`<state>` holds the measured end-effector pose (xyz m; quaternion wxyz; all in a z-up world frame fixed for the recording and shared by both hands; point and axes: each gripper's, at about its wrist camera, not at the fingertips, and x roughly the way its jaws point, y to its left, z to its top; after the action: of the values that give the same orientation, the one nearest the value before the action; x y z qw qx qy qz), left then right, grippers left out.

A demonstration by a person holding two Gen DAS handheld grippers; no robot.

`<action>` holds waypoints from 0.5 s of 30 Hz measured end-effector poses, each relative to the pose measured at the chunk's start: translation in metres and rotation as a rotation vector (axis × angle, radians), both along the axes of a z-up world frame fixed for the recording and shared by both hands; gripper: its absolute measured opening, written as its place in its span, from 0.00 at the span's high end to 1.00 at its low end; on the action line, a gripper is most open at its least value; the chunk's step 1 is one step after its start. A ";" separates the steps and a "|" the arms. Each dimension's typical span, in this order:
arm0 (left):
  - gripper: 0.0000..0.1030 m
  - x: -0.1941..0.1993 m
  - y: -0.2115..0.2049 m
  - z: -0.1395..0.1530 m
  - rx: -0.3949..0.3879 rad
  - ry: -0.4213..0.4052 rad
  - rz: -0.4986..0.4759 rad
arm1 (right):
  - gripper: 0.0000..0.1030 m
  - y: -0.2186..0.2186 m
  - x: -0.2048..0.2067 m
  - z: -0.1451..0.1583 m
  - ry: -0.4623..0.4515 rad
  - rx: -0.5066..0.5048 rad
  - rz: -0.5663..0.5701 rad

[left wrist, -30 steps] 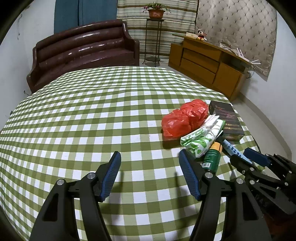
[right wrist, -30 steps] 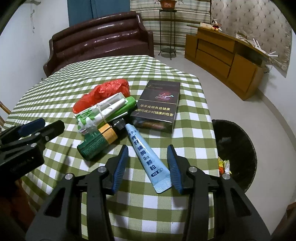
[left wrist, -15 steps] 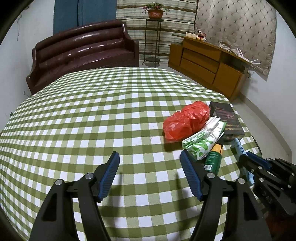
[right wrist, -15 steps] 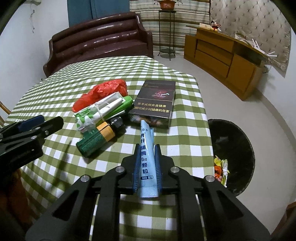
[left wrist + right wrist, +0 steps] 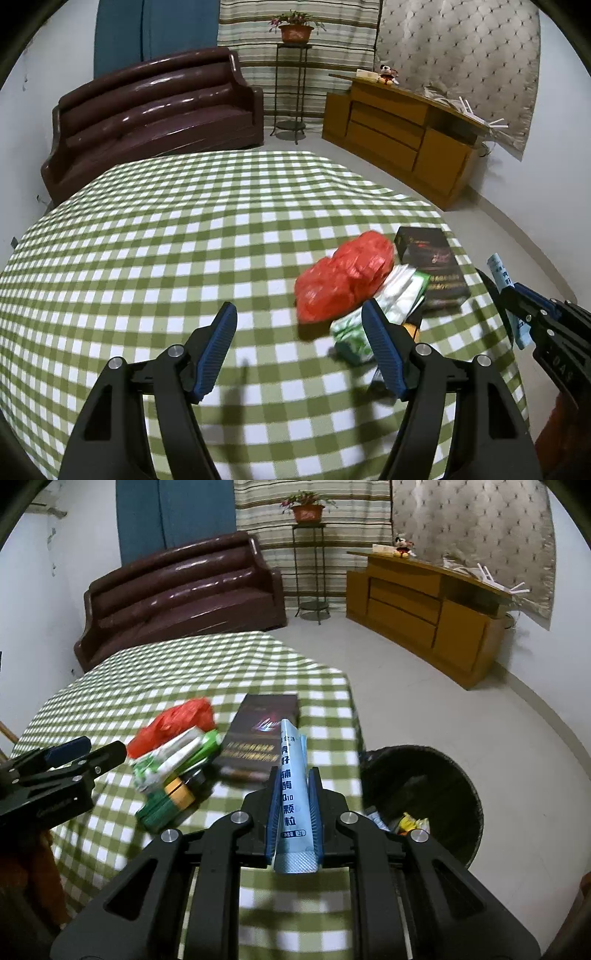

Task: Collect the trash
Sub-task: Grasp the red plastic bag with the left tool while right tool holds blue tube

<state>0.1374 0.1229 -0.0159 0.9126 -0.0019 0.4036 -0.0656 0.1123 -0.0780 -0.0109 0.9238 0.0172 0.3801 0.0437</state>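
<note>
Since the earlier frame, our right gripper (image 5: 294, 805) has lifted the pale blue sachet (image 5: 293, 794) off the checked tablecloth (image 5: 236, 672); its jaws clamp the flat packet, long axis pointing forward along the fingers. Our left gripper (image 5: 299, 347) hangs open. Ahead lie the crumpled red bag (image 5: 343, 280), green-white packet (image 5: 173, 757), green bottle (image 5: 166, 805) and dark glossy box (image 5: 260, 734). The black bin (image 5: 421, 797) stands beside the table.

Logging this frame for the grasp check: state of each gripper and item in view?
left gripper: open, empty
right gripper: shut on blue sachet
blue sachet: lifted off table
red plastic bag: crumpled, on table
dark box: closed, lying flat
trash bin: open, holds wrappers
</note>
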 end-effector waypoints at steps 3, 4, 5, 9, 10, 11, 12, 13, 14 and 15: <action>0.34 0.008 -0.007 0.001 -0.001 -0.001 -0.015 | 0.86 -0.006 0.005 -0.001 -0.005 0.006 -0.012; 0.34 0.012 -0.011 0.002 0.002 -0.002 -0.023 | 0.86 -0.008 0.006 -0.001 -0.006 0.008 -0.013; 0.34 0.014 -0.014 0.002 0.004 -0.004 -0.029 | 0.86 -0.009 0.008 -0.002 -0.006 0.010 -0.016; 0.34 0.027 -0.026 0.000 0.013 -0.005 -0.053 | 0.86 -0.016 0.014 -0.005 -0.003 0.017 -0.023; 0.34 0.030 -0.027 -0.001 0.015 -0.002 -0.058 | 0.86 -0.017 0.015 -0.006 -0.002 0.018 -0.025; 0.34 0.034 -0.030 -0.004 0.020 0.005 -0.064 | 0.86 -0.018 0.016 -0.006 -0.002 0.019 -0.025; 0.34 0.036 -0.031 -0.006 0.023 0.012 -0.065 | 0.86 -0.019 0.017 -0.007 0.000 0.020 -0.027; 0.34 0.041 -0.032 -0.008 0.020 0.025 -0.069 | 0.86 -0.019 0.019 -0.007 0.001 0.021 -0.028; 0.34 0.042 -0.032 -0.011 0.014 0.037 -0.072 | 0.86 -0.019 0.019 -0.008 0.003 0.022 -0.029; 0.34 0.046 -0.032 -0.014 0.008 0.051 -0.075 | 0.86 -0.019 0.020 -0.009 0.005 0.022 -0.030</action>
<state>0.1837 0.0911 -0.0299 0.8989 0.0150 0.4267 -0.0982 0.1322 -0.0971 -0.0201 0.9231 0.0332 0.3815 0.0340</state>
